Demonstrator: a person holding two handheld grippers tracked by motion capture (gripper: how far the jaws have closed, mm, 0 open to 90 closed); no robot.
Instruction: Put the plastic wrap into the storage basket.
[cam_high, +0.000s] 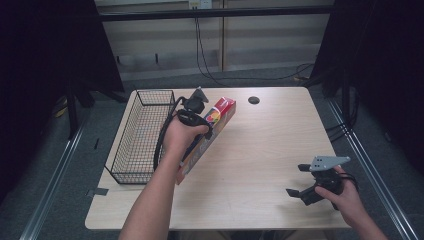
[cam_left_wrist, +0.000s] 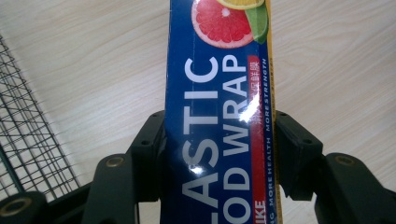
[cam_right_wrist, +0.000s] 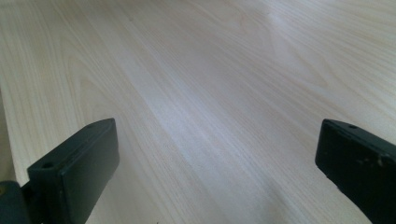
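Observation:
A long blue and red box of plastic food wrap (cam_high: 216, 121) with a grapefruit picture lies slanted beside the wire basket (cam_high: 136, 136). My left gripper (cam_high: 196, 125) is shut on the box (cam_left_wrist: 219, 116); both black jaws press its long sides in the left gripper view, with its fingers (cam_left_wrist: 147, 144) hard against the cardboard. At the table's near right corner my right gripper (cam_high: 296, 181) stands open, its jaws wide apart over bare wood (cam_right_wrist: 210, 107) with nothing between them.
The black wire basket stands along the table's left edge, its mesh (cam_left_wrist: 28, 135) close to the left jaw. A round black cable hole (cam_high: 254, 100) sits at the table's far side. Pale wood tabletop (cam_high: 260, 150) spreads between the two hands.

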